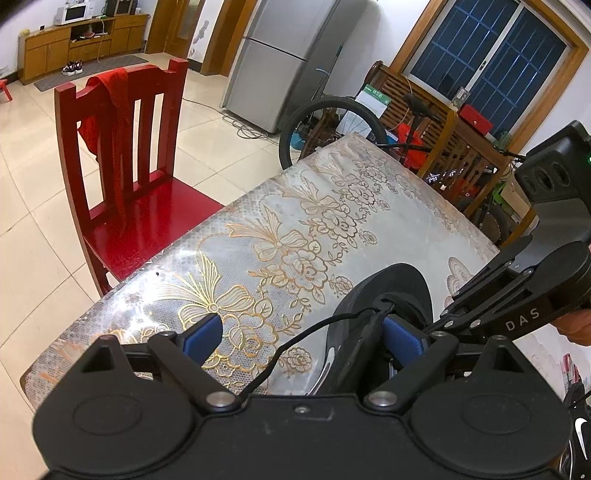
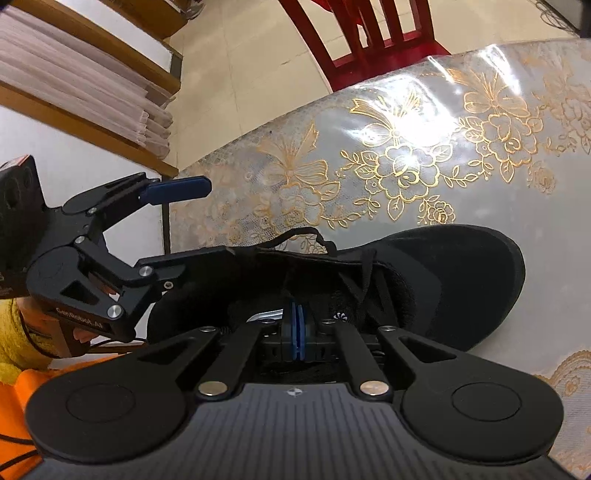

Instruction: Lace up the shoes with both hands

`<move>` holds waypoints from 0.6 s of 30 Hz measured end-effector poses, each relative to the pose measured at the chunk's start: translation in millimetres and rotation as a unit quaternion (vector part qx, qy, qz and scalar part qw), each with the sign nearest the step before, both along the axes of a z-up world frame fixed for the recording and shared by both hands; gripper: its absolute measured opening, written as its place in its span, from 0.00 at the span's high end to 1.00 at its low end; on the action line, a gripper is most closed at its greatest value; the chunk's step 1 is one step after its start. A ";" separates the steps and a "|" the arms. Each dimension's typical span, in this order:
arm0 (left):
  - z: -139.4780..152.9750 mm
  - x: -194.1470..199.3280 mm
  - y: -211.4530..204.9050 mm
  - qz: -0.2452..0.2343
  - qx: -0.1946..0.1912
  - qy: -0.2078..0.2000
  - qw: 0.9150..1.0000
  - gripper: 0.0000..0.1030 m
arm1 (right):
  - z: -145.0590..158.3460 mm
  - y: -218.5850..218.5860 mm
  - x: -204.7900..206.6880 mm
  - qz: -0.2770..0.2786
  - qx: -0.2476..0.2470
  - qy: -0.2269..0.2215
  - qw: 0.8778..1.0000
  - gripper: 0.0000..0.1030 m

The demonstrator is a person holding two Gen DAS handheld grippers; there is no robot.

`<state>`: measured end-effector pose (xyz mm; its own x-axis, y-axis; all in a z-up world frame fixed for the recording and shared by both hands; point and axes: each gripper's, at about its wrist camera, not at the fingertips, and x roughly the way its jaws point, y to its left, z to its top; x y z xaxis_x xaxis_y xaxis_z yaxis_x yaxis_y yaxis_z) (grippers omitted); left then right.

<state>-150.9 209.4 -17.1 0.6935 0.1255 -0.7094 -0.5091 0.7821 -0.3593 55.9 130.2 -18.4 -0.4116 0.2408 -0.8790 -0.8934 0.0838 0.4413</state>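
Bracing the black shoe [image 2: 424, 280] seems to be the left gripper's [image 2: 192, 221] job: seen from the right wrist camera, it enters at the left with its jaws spread wide, the upper blue-padded finger [image 2: 177, 190] hanging free in the air and the lower one lying along the shoe's heel collar, so it grips nothing. A loose black lace [image 1: 295, 343] arcs across that gripper's own view without being pinched.

Moving rightward, the right gripper [image 2: 297, 328] sits low over the shoe's throat with its blue pads pressed flat together. Whether a strand is caught between them I cannot tell, though they close right where the laces [image 2: 369, 280] cross, which suggests a pinch meant to draw a lace through.

Further right, the shoe lies on its sole on the table [image 2: 424, 110], toe pointing away to the right, kept near the edge within easy reach of both hands. Its upper looks like matte, suede-like fabric with a smooth rounded toe cap; the laces are thin round cord. A glossy plastic cover printed with gold flowers and butterflies overlies the tabletop and throws back glare. Behind stands a lacquered red wooden chair [image 2: 369, 33].
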 end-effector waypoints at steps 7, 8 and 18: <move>-0.4 -0.2 -0.2 -0.001 -0.002 0.000 1.000 0.09 | 2.4 -4.5 0.2 0.005 0.008 0.004 1.000 0.97; -0.4 -0.1 -0.4 -0.001 -0.001 0.000 1.000 0.09 | 2.4 -5.1 0.1 0.005 0.009 0.005 1.000 0.97; -0.5 0.3 -1.2 -0.001 0.002 0.002 1.000 0.09 | 1.9 -6.7 -2.1 0.012 0.018 0.000 1.000 0.97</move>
<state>-150.6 208.2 -17.6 0.6912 0.1266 -0.7115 -0.5084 0.7850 -0.3541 53.7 123.5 -16.5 -0.4179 0.2621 -0.8698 -0.8950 0.0457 0.4438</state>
